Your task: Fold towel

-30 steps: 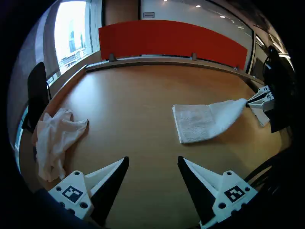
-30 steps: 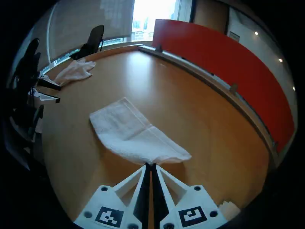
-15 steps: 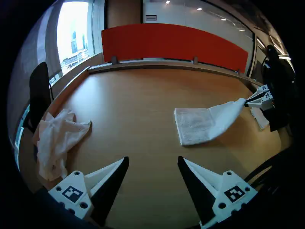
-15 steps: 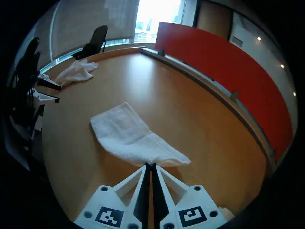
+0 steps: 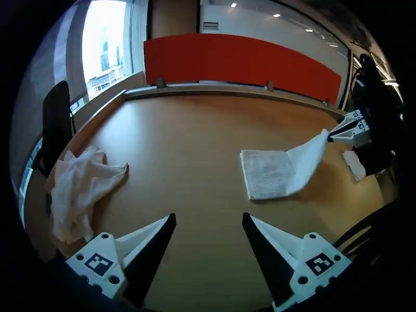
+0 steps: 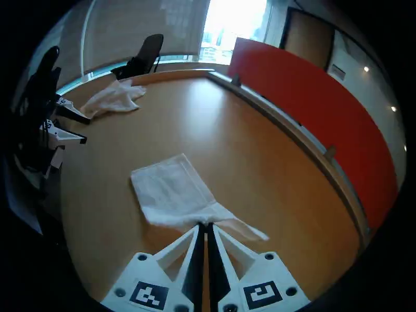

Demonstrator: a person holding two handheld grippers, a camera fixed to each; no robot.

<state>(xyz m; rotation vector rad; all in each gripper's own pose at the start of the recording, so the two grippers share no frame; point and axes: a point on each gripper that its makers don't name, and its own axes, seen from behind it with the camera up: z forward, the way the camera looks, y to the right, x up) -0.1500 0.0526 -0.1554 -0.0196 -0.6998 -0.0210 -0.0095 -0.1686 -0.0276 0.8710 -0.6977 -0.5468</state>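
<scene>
My right gripper (image 6: 206,227) pinches one edge of the white terry towel (image 6: 166,190), raised off the orange-brown wooden table (image 5: 177,130) so I can fold it over the flat half, while my left gripper (image 5: 208,217) hangs wide open, empty.

The right gripper (image 5: 329,136) apparently pinches the towel's (image 5: 268,174) raised corner.
</scene>
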